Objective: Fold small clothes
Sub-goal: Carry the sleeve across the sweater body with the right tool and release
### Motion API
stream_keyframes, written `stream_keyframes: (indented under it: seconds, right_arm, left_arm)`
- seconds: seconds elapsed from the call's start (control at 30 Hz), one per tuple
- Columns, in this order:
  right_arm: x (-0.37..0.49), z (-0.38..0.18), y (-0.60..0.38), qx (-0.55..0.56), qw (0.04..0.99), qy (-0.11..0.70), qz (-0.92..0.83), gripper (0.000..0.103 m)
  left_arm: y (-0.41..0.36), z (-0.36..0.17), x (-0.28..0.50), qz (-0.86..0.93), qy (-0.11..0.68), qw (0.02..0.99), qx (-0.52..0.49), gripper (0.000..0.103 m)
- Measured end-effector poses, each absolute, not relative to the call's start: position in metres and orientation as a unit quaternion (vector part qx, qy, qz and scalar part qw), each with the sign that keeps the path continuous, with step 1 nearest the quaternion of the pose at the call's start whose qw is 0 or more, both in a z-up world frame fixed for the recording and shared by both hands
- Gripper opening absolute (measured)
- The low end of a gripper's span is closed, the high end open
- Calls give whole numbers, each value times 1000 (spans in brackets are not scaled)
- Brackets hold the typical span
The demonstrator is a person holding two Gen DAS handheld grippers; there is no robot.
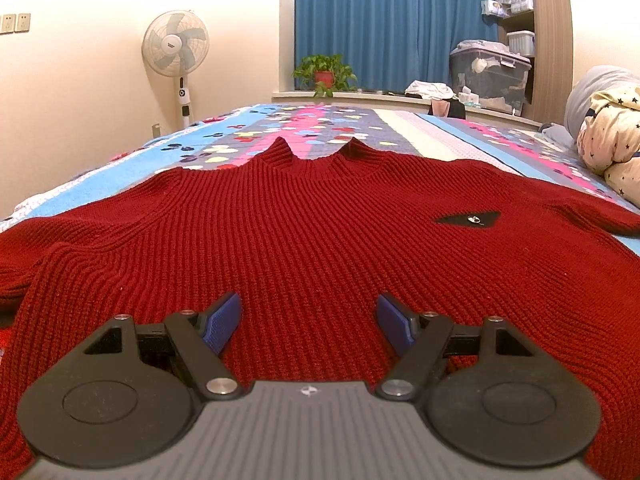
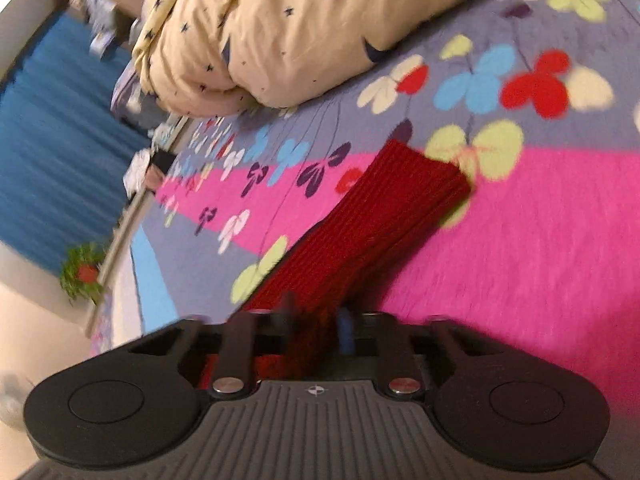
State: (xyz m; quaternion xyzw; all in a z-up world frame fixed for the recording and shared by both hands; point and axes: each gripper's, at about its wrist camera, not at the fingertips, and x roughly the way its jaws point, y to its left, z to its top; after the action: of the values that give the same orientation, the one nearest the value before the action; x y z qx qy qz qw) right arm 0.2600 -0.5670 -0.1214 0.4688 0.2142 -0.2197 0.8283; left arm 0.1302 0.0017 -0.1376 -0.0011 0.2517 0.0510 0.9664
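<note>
The red sweater (image 1: 320, 232) is lying flat and spread out on the bed (image 1: 256, 128), front side up, with its neck hole pointing to 12 o'clock in the left wrist view. It is knitted in thick ribs. A small black triangle patch (image 1: 468, 220) is sitting on its chest at about 3 o'clock. One sleeve is running off at 9 o'clock and the other at 3 o'clock.

The left gripper (image 1: 310, 320) is hanging low over the bottom part of the sweater. Its blue fingers (image 1: 222, 322) are standing wide apart with only knit showing between them, gripping nothing.

In the right wrist view, which is blurry and tipped over, the right gripper (image 2: 316, 320) is squeezing a red sleeve (image 2: 384, 220). The jaws are pressed close on the cloth. The sleeve is stretching away toward 1 o'clock, and its cuff is lying on the pink stripe of the flowery bed cover.

A cream quilt with little stars (image 2: 280, 28) is bunched up at 12 o'clock, apart from the cuff. Past the bed, a white fan (image 1: 176, 44) is standing at 10 o'clock, a green plant in a red pot (image 1: 324, 72) is sitting on the sill at 12 o'clock, and a blue curtain (image 1: 392, 20) is hanging behind it. Clear boxes (image 1: 490, 76) are stacked at 2 o'clock.
</note>
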Motion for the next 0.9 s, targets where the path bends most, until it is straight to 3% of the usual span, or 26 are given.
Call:
stream_keyframes:
  seconds: [0.17, 0.3, 0.33, 0.4, 0.5, 0.73, 0.9]
  right_arm:
    - [242, -96, -586, 444, 849, 130, -255, 12]
    - [245, -118, -587, 416, 830, 228, -295, 15]
    - [239, -115, -585, 411, 836, 220, -289, 16]
    - [228, -95, -580, 396, 830, 231, -317, 30]
    - [202, -62, -565, 377, 840, 226, -319, 32]
    - [141, 0, -492, 289, 902, 280, -155, 36]
    - [93, 17, -431, 199, 922, 331, -27, 55]
  left_arm:
    - [-1, -136, 132, 52, 255, 965, 3, 80]
    - [-4, -131, 136, 53, 267, 962, 5, 80]
    - [-3, -129, 137, 53, 272, 961, 5, 80]
    - [-4, -124, 140, 55, 282, 958, 10, 80]
    - [-7, -114, 144, 60, 312, 948, 22, 80]
    - [4, -60, 114, 18, 419, 907, 48, 80]
    - [29, -15, 41, -25, 398, 914, 71, 85]
